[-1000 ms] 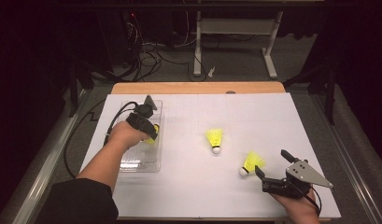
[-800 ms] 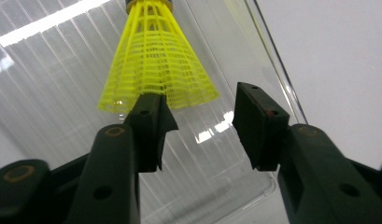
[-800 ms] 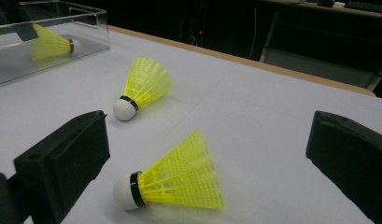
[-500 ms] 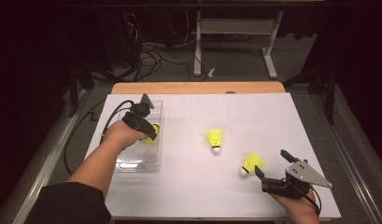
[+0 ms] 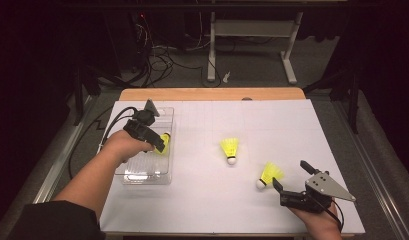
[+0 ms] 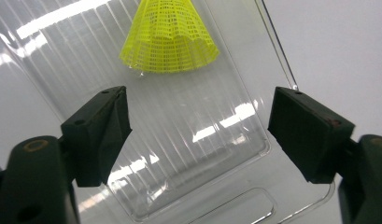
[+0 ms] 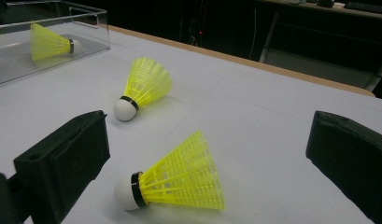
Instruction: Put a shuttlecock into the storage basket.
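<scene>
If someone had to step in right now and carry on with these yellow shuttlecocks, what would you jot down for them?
Left gripper: above the clear box, jaws just opened, nothing between them.
Right gripper: open, low over the mat, nearest shuttlecock lying between its jaws, not gripped.
Done: one shuttlecock in the box.
Left: the nearest one and the middle shuttlecock on the white mat, apparently both bound for the box.
</scene>
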A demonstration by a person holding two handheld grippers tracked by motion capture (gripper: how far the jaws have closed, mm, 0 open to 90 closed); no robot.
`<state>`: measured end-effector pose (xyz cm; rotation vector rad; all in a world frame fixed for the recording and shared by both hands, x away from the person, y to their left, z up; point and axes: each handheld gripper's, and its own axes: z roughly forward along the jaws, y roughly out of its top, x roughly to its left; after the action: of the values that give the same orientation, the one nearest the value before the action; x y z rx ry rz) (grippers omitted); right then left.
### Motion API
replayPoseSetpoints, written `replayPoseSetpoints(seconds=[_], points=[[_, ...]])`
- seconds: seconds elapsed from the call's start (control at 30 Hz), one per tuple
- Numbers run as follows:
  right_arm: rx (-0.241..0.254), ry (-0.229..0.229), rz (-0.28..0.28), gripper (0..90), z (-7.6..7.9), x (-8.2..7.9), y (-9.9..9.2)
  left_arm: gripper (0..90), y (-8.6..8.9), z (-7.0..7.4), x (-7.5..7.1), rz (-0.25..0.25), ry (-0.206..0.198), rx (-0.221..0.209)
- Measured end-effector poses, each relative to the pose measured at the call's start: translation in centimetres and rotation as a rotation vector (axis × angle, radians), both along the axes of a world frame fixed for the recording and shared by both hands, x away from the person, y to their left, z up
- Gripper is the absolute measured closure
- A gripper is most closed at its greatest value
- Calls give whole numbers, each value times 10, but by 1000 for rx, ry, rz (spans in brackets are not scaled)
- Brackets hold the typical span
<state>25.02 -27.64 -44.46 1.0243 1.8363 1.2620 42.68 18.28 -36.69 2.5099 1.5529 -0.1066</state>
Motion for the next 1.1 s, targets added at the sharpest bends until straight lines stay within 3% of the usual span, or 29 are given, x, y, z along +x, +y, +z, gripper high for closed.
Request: replayPoseSetpoints(seconds=[0.37,0.6,1.1], points=[[2,1,-1,3,0,0,0,89,1,6,-13,-50,12,15],[0,3,-1,3,0,-1,0,10,1,10,-21,-57,10,25],[-5,1,-6,3,0,-1,-2,6,-3,16,-47,-96,-3,38]])
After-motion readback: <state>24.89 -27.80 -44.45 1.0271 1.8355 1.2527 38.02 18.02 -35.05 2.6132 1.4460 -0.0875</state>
